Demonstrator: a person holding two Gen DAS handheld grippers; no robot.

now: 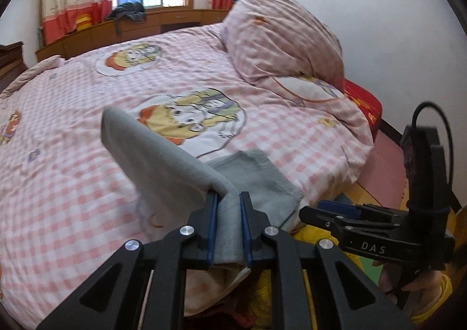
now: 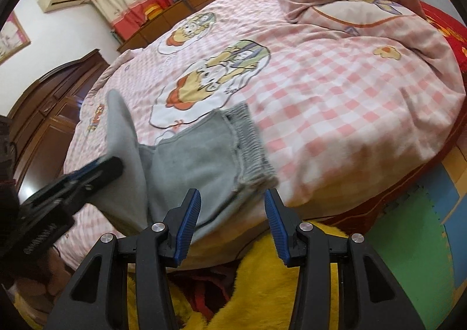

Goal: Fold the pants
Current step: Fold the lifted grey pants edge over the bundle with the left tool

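Small grey pants (image 2: pixel 201 155) lie at the near edge of the bed, waistband (image 2: pixel 251 137) toward the right. My left gripper (image 1: pixel 229 198) is shut on a fold of the grey pants (image 1: pixel 163 160) and lifts one leg up off the bed; the leg stands up to the left. It also shows in the right wrist view (image 2: pixel 116 166) at the left. My right gripper (image 2: pixel 232 198) is open and empty, just in front of the waistband end. It shows in the left wrist view (image 1: pixel 327 213) at the right, beside the pants' edge.
The bed has a pink checked cover (image 1: pixel 73 184) with cartoon prints. A pink pillow (image 1: pixel 280 38) leans on the wall at the back right. A wooden ledge with dark clothes (image 1: pixel 128 13) runs under the window. Foam floor mats (image 2: pixel 414 236) lie to the right.
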